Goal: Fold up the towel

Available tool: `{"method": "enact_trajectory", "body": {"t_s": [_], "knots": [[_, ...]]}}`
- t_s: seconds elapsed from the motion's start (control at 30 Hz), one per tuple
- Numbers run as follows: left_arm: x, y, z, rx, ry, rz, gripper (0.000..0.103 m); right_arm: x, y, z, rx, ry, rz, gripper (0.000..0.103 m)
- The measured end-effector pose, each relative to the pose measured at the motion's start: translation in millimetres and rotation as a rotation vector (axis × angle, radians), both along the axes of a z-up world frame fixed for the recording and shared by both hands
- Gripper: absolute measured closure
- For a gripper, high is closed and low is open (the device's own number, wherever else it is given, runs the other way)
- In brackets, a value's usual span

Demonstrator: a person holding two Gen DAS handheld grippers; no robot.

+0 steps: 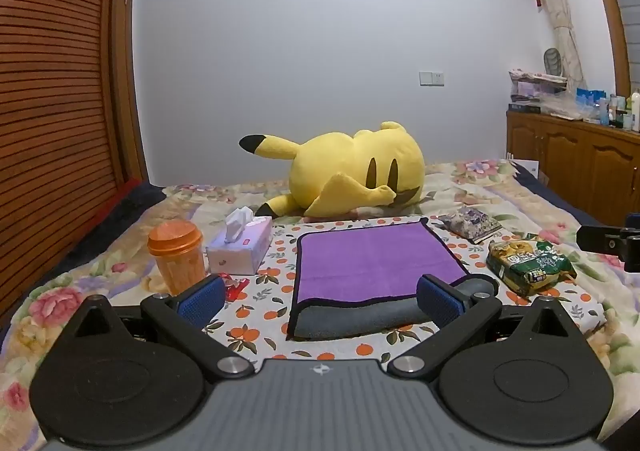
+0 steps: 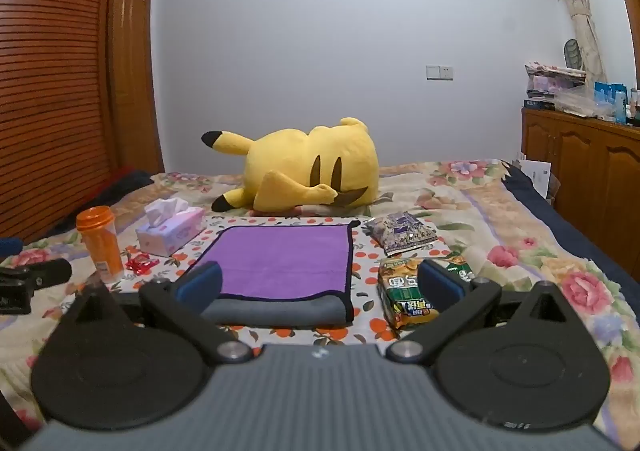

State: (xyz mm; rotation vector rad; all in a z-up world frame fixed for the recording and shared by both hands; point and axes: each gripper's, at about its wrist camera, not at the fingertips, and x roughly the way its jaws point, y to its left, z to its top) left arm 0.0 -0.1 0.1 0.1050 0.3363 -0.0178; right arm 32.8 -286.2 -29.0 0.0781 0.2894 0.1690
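A purple towel (image 1: pixel 372 259) with a dark edge lies on an orange-print cloth (image 1: pixel 272 287) on the bed. Its near edge is folded over and shows the grey underside (image 1: pixel 352 317). It also shows in the right wrist view (image 2: pixel 284 263), with its grey fold (image 2: pixel 276 309). My left gripper (image 1: pixel 320 301) is open, its blue pads either side of the towel's near edge, above it. My right gripper (image 2: pixel 320 285) is open, just in front of the towel's near right corner. Neither holds anything.
An orange cup (image 1: pixel 178 255), a tissue box (image 1: pixel 242 247) and a red wrapper (image 1: pixel 236 285) sit left of the towel. Snack bags (image 1: pixel 528 265) (image 1: pixel 472 223) lie to its right. A yellow plush toy (image 1: pixel 352 175) lies behind. A wooden cabinet (image 1: pixel 576 163) stands at right.
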Motion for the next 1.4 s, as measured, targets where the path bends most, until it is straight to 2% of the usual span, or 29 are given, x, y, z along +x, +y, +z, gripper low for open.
{"method": "enact_trajectory", "body": {"t_s": [0.03, 1.4], "knots": [[-0.1, -0.1, 0.1, -0.001, 0.0, 0.001, 0.0, 1.0, -0.4, -0.1, -0.002, 0.023, 0.002, 0.0], [-1.9, -0.4, 1.4, 0.003, -0.022, 0.006, 0.0, 2.3, -4.6, 0.1, 0.005, 0.009, 0.002, 0.0]]}}
